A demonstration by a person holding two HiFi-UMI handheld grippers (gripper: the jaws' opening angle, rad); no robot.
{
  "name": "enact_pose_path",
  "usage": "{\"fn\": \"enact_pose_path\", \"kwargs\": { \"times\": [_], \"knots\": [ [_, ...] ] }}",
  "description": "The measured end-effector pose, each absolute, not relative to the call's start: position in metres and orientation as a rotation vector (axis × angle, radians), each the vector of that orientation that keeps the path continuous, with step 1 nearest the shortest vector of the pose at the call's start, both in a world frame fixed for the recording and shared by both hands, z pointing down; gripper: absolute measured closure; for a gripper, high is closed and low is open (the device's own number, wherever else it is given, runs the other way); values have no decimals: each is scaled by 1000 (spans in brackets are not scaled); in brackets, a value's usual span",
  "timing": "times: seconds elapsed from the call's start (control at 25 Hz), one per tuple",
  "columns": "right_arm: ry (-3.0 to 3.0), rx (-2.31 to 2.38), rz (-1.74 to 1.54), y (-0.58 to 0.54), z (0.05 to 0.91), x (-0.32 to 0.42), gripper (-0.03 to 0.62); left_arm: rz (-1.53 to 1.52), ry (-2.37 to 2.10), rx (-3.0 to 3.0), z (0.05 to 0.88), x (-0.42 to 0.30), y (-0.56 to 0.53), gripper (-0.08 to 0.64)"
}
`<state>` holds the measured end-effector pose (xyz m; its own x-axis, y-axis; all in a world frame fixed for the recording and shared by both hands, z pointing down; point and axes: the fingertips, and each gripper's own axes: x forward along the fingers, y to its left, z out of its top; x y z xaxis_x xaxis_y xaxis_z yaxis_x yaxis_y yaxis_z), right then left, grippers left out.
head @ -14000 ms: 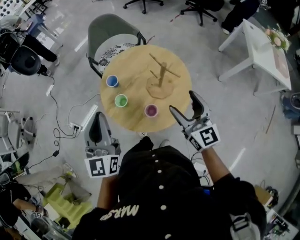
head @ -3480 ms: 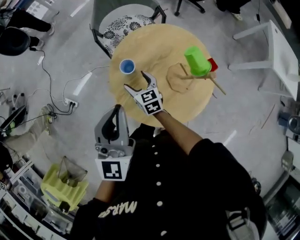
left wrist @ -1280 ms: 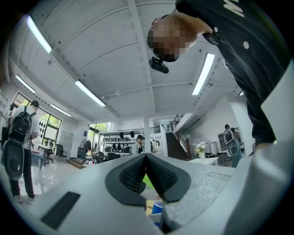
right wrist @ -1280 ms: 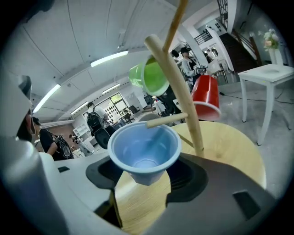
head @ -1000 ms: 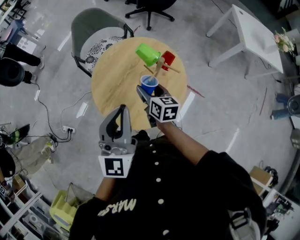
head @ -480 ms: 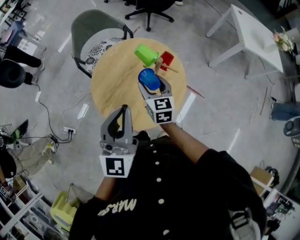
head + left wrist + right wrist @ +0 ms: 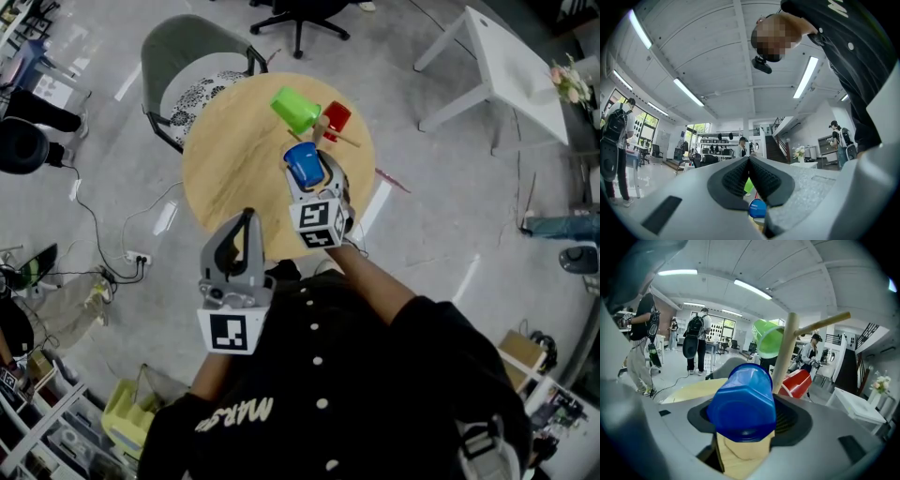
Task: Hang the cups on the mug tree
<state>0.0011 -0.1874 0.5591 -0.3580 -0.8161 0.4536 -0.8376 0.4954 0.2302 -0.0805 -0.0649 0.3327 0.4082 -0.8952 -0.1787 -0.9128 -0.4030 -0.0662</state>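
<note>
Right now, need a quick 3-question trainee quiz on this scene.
1. Which cup is the right gripper shut on? A green, B blue, C red.
2. True or false: the left gripper holds a cup.
3. How many cups hang on the mug tree?
Key: 1 B, the blue cup. 2 False: its jaws are shut with nothing between them. 3 Two: the green cup and the red cup.

Glossy blue plastic cup, matt wooden mug tree
</note>
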Motion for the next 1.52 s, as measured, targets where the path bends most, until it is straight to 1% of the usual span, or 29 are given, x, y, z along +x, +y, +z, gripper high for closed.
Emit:
{"fn": "enact_pose_path", "kwargs": {
  "times": [0.2, 0.72, 1.12, 1.52],
  "knots": [
    [-2227, 1344, 22, -190, 559, -2, 299, 174, 1625, -2513, 334, -81, -68, 566],
    [-2271, 1309, -19, -186, 556, -14, 222, 170, 1630, -2521, 338, -81, -74, 566],
    [-2311, 1277, -84, -183, 542, -23, 192, 164, 1624, -2523, 336, -76, -73, 566],
    [-2397, 1251, -64, -176, 527, -26, 170, 165, 1621, -2510, 334, -75, -73, 566]
  ]
}}
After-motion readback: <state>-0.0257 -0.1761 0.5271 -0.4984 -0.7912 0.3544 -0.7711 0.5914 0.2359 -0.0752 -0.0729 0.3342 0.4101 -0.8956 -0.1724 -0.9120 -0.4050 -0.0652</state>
